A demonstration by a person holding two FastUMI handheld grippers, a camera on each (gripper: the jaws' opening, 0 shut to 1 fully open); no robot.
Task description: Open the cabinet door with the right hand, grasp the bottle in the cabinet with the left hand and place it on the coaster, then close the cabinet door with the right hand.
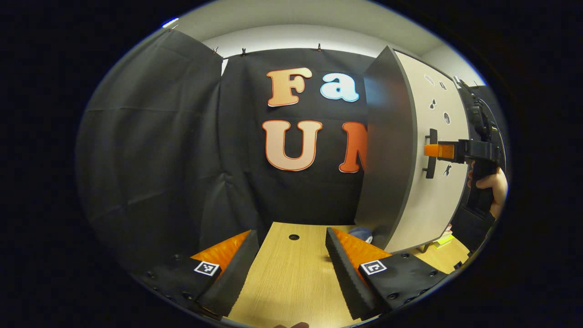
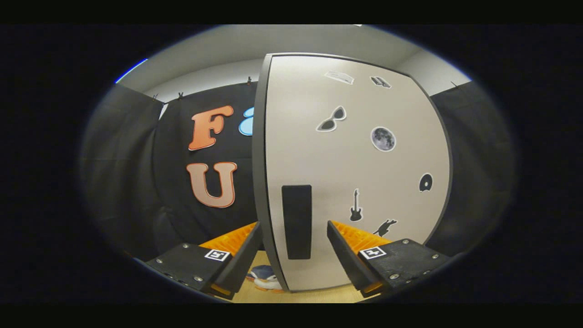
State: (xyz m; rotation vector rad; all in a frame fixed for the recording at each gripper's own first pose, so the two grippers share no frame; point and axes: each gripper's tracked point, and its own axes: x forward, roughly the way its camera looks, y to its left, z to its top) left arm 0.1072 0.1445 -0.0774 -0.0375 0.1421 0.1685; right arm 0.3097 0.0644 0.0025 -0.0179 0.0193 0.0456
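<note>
Maybe the biggest worry was a slip. The right gripper (image 2: 294,255) had its fingers spread apart on both sides of the dark handle (image 2: 296,222) on the cabinet door (image 2: 355,164), and I could not tell if either finger touched it. If the fingers did not squeeze the handle well, a pull could let it slide out and the door would stop where it was. In the left gripper view, the right gripper (image 1: 428,151) reached the handle (image 1: 431,153) from the side, with a hand (image 1: 494,189) holding it, and the cabinet door (image 1: 410,150) looked partly swung out. A hard yank could also shake the whole cabinet and tip the bottle inside.

The left gripper (image 1: 291,255) waited over the wooden table (image 1: 291,278) with its fingers wide apart and nothing between them. It could bump the door edge if it went in before the door was open enough.

I could not see the bottle itself. A small blue and white thing (image 2: 264,275) sat on the table near the bottom of the door, and it could be the coaster, but I could not be sure.
</note>
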